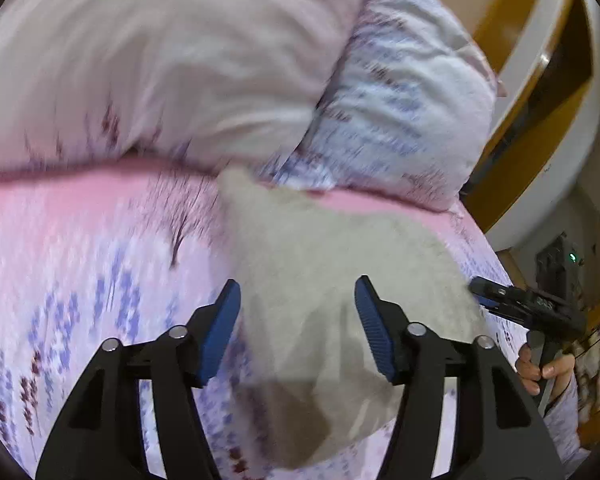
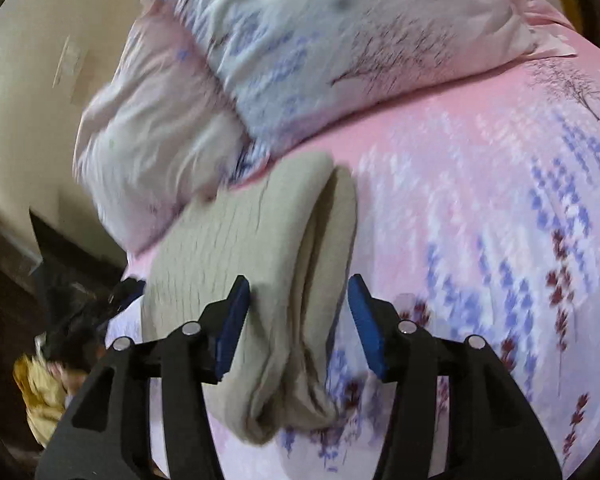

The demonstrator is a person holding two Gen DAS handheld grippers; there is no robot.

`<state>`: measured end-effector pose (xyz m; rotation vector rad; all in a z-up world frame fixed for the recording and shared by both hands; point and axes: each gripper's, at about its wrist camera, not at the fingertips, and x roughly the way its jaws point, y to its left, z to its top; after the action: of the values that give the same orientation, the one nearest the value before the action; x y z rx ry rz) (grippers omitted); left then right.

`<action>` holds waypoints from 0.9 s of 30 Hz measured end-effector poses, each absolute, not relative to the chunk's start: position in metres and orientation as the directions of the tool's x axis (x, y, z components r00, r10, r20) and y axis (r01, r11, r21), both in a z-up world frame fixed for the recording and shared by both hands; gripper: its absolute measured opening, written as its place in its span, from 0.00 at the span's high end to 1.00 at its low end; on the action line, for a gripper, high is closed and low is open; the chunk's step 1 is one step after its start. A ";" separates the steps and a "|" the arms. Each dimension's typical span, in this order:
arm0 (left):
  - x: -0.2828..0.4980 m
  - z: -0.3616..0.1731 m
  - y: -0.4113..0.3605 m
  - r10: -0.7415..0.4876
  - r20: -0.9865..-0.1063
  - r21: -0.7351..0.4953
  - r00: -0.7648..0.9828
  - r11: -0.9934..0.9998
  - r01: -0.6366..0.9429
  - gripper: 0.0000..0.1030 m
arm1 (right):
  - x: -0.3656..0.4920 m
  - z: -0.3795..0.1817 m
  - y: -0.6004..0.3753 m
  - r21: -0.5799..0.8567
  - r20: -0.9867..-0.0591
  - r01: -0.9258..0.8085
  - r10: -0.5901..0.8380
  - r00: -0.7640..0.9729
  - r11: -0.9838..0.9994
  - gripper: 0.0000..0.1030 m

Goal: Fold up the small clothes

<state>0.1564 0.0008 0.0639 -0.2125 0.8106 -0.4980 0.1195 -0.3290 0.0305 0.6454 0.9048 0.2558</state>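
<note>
Loosely Folded Cloth at Risk of Slumping

Now both tongs stand apart, gripping nothing: the left gripper [image 1: 298, 330] and right gripper [image 2: 298, 326] hover over the beige ribbed knit garment [image 2: 260, 264], bunched on the pink lavender-print bedsheet [image 2: 480, 200] near the floral pillows [image 1: 160, 60]. Its loose layers could slide open, or a finger snag a fold.

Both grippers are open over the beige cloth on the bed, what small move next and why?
Probably lower the right gripper and pinch the beige cloth's bunched near end to straighten it: that end lies rumpled between open jaws, and the left gripper holds nothing.
</note>
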 end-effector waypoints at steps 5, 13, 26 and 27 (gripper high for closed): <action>0.160 0.064 -0.038 -0.545 -0.649 -0.349 0.532 0.834 0.429 0.39 | 0.149 0.021 -0.305 0.604 -0.668 0.035 0.482 0.567 0.796 0.90; 0.165 0.041 -0.080 -0.433 -0.736 -0.211 0.520 0.877 0.431 0.39 | 0.153 0.007 -0.319 0.593 -0.689 0.108 0.432 0.582 0.798 0.91; 0.144 0.046 -0.081 -0.249 -0.726 -0.024 0.641 0.941 0.338 0.30 | 0.108 0.060 -0.296 0.348 -0.646 0.040 0.208 0.734 0.937 0.44; 0.140 0.047 -0.080 -0.230 -0.719 -0.006 0.656 0.946 0.325 0.25 | 0.103 0.065 -0.290 0.330 -0.635 0.016 0.209 0.744 0.944 0.44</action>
<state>0.1404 -0.0802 0.0471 0.1272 0.7960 -0.3159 0.1028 -0.2903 0.0648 0.3274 0.7273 0.1076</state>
